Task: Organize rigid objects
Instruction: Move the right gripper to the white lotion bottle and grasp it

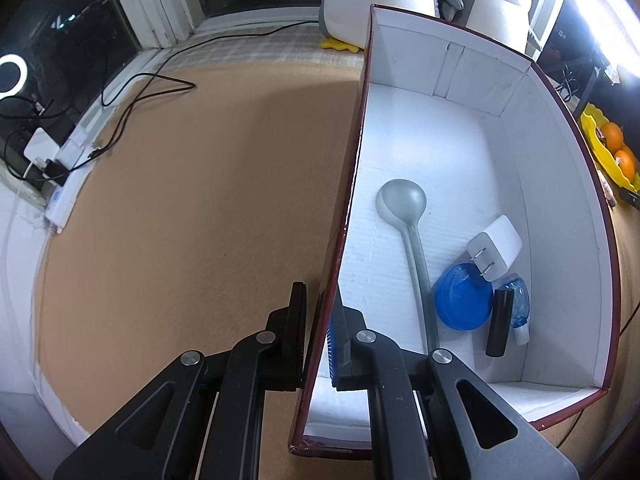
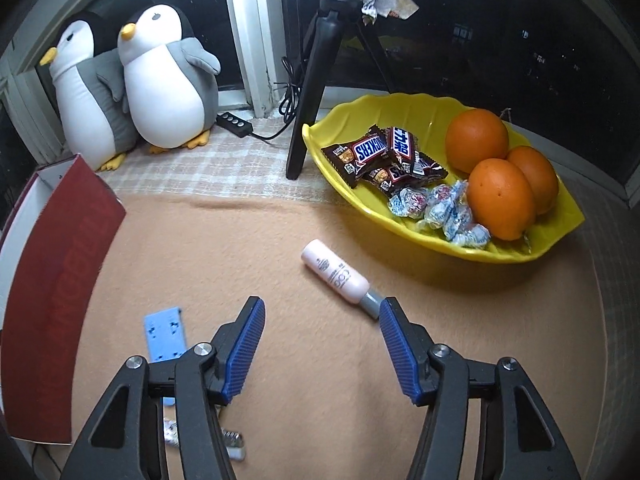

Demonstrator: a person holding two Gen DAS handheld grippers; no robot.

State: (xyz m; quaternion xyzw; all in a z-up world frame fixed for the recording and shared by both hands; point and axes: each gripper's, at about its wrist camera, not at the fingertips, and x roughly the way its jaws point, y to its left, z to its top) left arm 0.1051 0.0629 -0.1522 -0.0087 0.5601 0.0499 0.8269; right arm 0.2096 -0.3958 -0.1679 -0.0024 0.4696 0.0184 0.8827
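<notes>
A red box with a white inside (image 1: 560, 208) stands on the tan mat. In it lie a grey spoon (image 1: 404, 208), a white charger plug (image 1: 496, 248), a blue lid (image 1: 464, 300), a black cylinder (image 1: 500, 322) and a small blue-wrapped bottle (image 1: 520, 308). My left gripper (image 1: 318, 292) is shut on the box's left wall, one finger outside and one inside. In the right wrist view the right gripper (image 2: 322, 306) hangs open over the mat, nothing between its pads. A pink tube with a grey cap (image 2: 336, 272) lies just beyond its fingertips. A flat blue plastic piece (image 2: 166, 334) lies to the left, near the box (image 2: 60, 280).
A yellow bowl (image 2: 440, 248) with oranges, chocolate bars and wrapped sweets sits at the right. Two penguin plush toys (image 2: 168, 80) and a black tripod (image 2: 312, 100) stand by the window. Small items (image 2: 234, 444) lie partly hidden under the right gripper. Cables and a power strip (image 1: 64, 184) lie at the left.
</notes>
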